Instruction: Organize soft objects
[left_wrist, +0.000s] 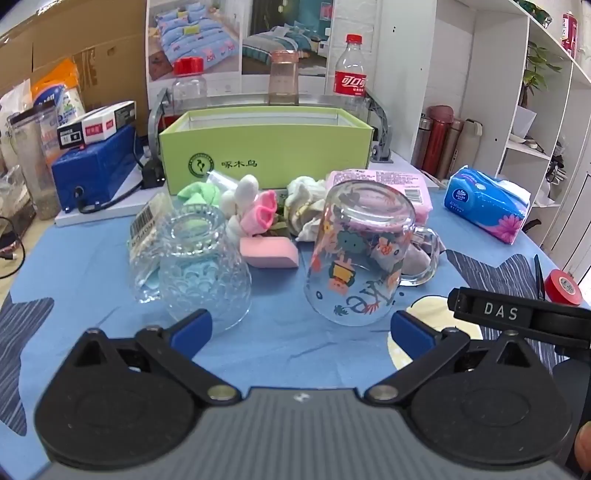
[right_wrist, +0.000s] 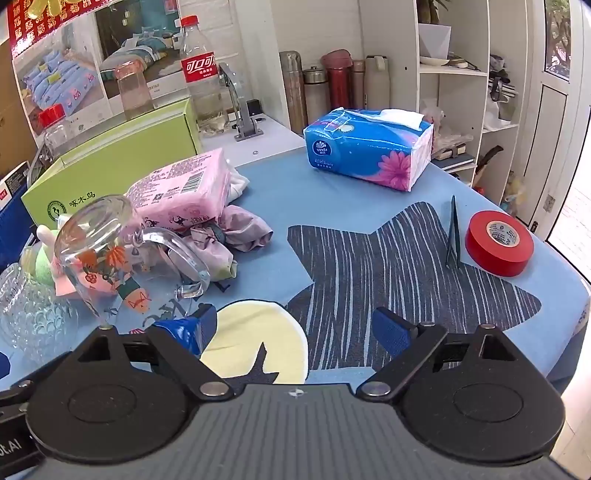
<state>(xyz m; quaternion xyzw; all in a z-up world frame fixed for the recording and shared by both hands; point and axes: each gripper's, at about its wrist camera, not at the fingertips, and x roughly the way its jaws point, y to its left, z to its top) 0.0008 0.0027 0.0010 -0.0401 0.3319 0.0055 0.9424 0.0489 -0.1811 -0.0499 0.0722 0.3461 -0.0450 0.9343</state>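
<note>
Soft things lie in a pile before the green box (left_wrist: 266, 155): a green sock (left_wrist: 197, 194), white cotton balls (left_wrist: 245, 190), pink socks (left_wrist: 260, 212), a pink sponge (left_wrist: 269, 252), a white cloth (left_wrist: 304, 208), a pink tissue pack (left_wrist: 388, 184) and a crumpled lilac cloth (right_wrist: 236, 232). My left gripper (left_wrist: 301, 328) is open and empty, near two upturned glasses. My right gripper (right_wrist: 293, 326) is open and empty over the tablecloth, right of the painted mug (right_wrist: 110, 254). The green box (right_wrist: 110, 170) and pink pack (right_wrist: 184, 192) also show there.
An upturned cut-glass tumbler (left_wrist: 203, 266) and painted glass mug (left_wrist: 358, 254) stand in front of the pile. A blue tissue pack (right_wrist: 369, 147), red tape roll (right_wrist: 498, 243) and tweezers (right_wrist: 453, 232) lie right. Bottles (left_wrist: 351, 74) stand behind the box; a blue device (left_wrist: 96, 166) sits left.
</note>
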